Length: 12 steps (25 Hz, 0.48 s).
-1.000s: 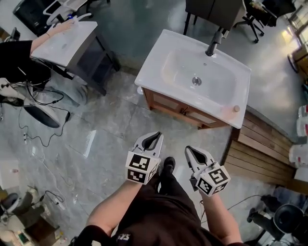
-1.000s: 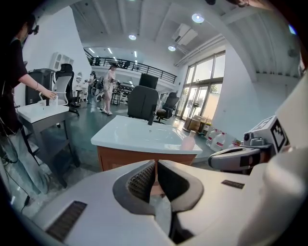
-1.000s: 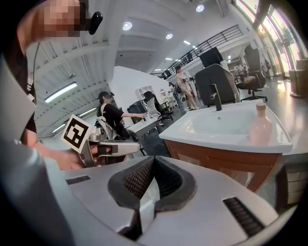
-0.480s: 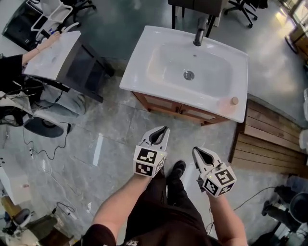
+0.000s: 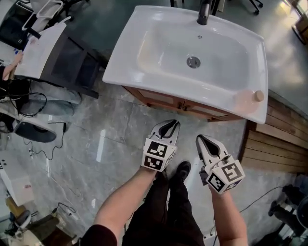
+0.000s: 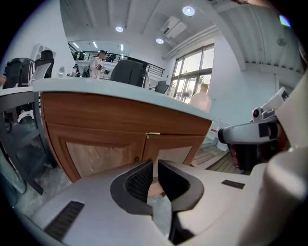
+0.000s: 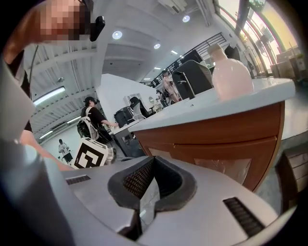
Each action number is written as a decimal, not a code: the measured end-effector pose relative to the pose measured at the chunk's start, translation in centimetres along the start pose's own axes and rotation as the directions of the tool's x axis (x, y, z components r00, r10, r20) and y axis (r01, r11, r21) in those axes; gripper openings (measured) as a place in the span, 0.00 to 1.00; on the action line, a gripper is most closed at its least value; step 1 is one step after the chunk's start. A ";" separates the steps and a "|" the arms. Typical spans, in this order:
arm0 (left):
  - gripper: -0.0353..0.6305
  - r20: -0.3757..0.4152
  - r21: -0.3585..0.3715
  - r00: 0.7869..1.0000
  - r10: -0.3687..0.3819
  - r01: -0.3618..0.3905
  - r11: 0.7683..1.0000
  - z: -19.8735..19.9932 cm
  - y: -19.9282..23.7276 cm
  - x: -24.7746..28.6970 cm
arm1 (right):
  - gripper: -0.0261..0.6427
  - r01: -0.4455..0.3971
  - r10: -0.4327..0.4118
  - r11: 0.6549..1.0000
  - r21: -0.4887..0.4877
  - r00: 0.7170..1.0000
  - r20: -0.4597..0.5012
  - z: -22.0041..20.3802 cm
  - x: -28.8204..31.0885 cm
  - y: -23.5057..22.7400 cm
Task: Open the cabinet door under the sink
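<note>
Nearest, in front of the sink [image 5: 144,79], the person's dark shoe [image 5: 182,169] rests on the grey stone floor [image 5: 110,129], with both forearms reaching toward the sink on either side of it. The left gripper [image 5: 170,123] hovers a little short of the sink's front edge, its jaws pressed together with nothing between them; its own view shows the dark ribbed pads [image 6: 139,180] meeting on empty air. The right gripper [image 5: 199,139] is just beside it, slightly farther back from the sink, and is likewise closed and empty. Beneath the sink is the wooden cabinet [image 5: 179,103]. Its two panelled doors, the left door [image 6: 98,153] and the right door [image 6: 177,150], are both closed, and neither gripper touches them. On the sink's front right corner stands a pale pink bottle [image 5: 250,98]. The drain [image 5: 193,61] lies mid-basin and the dark faucet [image 5: 203,13] rises at the back rim. Wooden decking [image 5: 274,144] lies right of the sink.
</note>
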State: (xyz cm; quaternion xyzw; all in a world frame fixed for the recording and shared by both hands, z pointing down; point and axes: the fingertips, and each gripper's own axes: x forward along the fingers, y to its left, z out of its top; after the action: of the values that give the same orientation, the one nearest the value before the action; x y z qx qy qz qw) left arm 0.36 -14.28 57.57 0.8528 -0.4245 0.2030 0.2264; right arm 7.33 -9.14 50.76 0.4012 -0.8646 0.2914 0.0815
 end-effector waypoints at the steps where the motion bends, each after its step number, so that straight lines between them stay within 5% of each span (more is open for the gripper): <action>1: 0.10 -0.012 0.002 1.000 0.006 -0.006 1.000 -0.9 0.5 0.8 | 0.06 -0.001 0.001 1.000 -0.004 1.000 -0.002 -0.6 0.7 -0.4; 7: 0.12 -0.056 -0.031 0.998 0.024 -0.026 0.999 -3.5 2.8 3.8 | 0.06 -0.018 0.017 0.999 -0.045 1.000 -0.017 -1.9 2.8 -1.9; 12: 0.24 -0.053 -0.043 0.998 0.033 -0.036 0.998 -4.4 4.2 6.7 | 0.06 -0.030 0.029 0.998 -0.051 1.000 -0.006 -2.3 3.7 -3.3</action>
State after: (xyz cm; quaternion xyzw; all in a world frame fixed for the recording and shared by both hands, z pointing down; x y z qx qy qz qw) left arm -0.02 -18.32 65.68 0.8347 -0.4375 0.2196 0.2523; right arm 7.08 -11.84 55.49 0.3853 -0.8774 0.2715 0.0897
